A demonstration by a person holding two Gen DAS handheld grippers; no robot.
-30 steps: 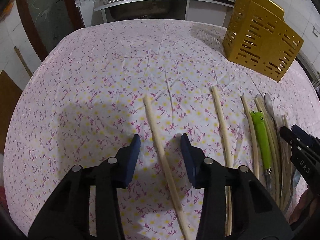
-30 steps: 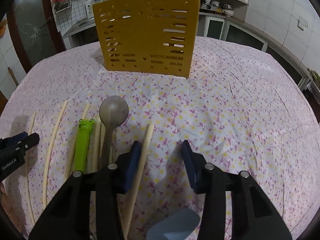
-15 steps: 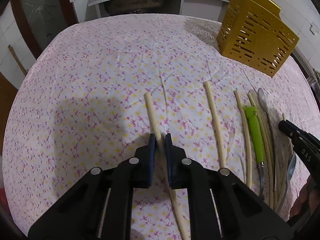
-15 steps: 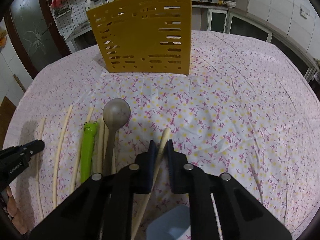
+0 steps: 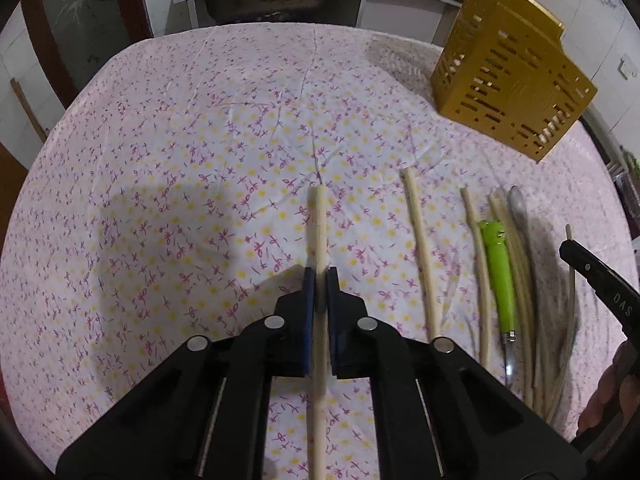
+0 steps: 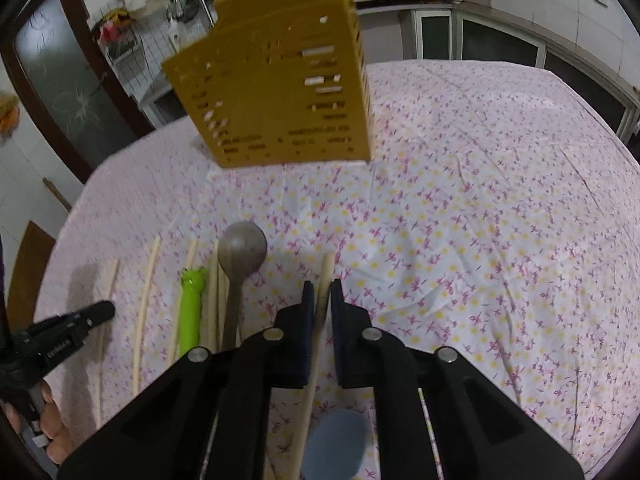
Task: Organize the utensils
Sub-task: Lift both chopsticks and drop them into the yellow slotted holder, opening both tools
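Closing done on both sides | left gripper [image 5: 319, 280] fingers, spread a second ago, now pinch a chopstick [image 5: 318, 232] on the floral tabletop [image 5: 180, 184] | right gripper [image 6: 319, 294] likewise pinches its chopstick [image 6: 325, 276], tip lifting | yellow utensil holder [image 6: 280, 92] waits ahead.
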